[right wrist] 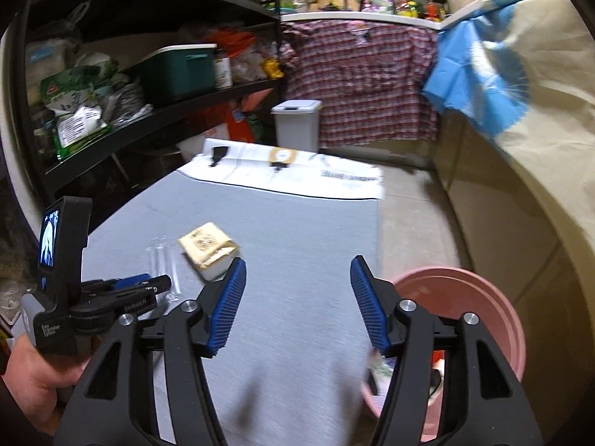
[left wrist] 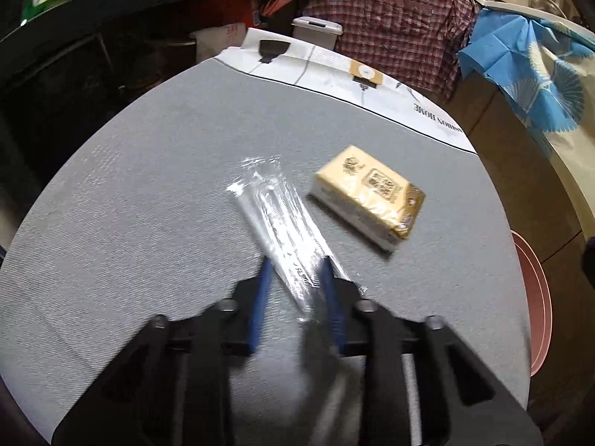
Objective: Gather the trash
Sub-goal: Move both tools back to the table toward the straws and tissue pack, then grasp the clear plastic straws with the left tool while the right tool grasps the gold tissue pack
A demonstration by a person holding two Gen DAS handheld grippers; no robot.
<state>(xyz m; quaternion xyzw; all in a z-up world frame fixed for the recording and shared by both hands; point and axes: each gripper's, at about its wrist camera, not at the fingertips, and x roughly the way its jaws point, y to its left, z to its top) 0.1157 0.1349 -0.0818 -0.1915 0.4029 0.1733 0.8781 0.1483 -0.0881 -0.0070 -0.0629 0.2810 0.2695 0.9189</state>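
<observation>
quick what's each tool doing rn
left tool: fingers either side of the clear plastic wrapper; grip cannot be told
right tool: open, holding nothing

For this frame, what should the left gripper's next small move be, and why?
Probably close. The left gripper has its blue fingers either side of the clear wrapper on the table, apparently with a gap left, though the image is blurred. The right gripper is open and holds nothing near the pink bin.

Matt grey woven cloth over the table, glossy crinkled clear plastic wrapper at centre, shiny yellow film tissue pack at 2 o'clock of it, smooth pink plastic bin, ribbed blue rubbery pads on matt black plastic right gripper, checked fabric shirt.
</observation>
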